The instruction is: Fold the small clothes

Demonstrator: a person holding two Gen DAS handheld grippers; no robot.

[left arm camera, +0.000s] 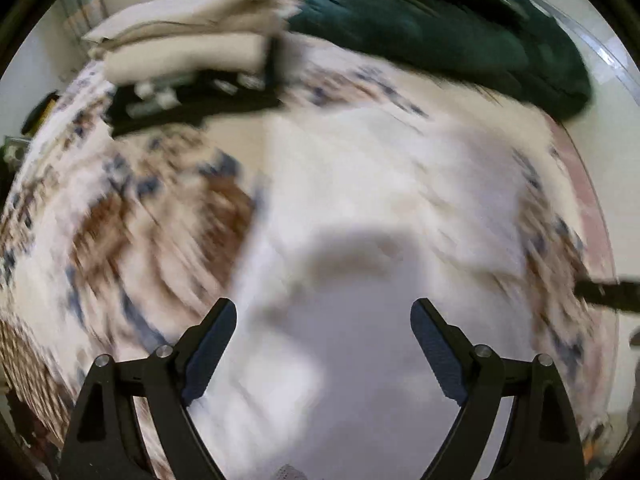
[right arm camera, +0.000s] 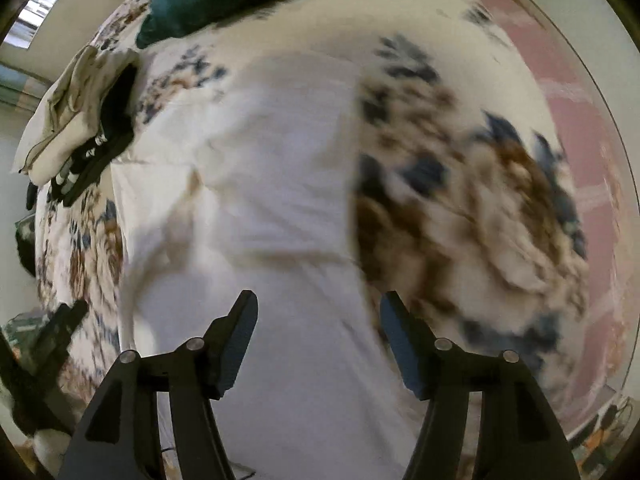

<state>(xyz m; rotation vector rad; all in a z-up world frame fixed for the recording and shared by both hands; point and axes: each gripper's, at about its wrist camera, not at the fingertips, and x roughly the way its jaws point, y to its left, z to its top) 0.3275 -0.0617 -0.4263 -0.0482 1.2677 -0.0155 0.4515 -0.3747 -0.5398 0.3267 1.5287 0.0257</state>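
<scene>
Both tools, left tool (left arm camera: 323, 322) and right tool (right arm camera: 318, 314), gape wide and hold nothing, poised over the white garment (right arm camera: 256, 184) spread flat mid-frame on the flowered bed (right arm camera: 480, 200), likely for folding. Folded clothes (left arm camera: 180, 36) sit upper left.

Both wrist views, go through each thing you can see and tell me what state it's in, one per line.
Left tongs: open, holding nothing, over the white garment.
Right tongs: open, holding nothing.
White garment: spread flat on the floral bedspread, blurred.
Floral bedspread: laid out beneath everything.
Beige clothes: folded, stacked.
Black garment: lying under the beige stack.
Teal blanket: bunched up.
</scene>
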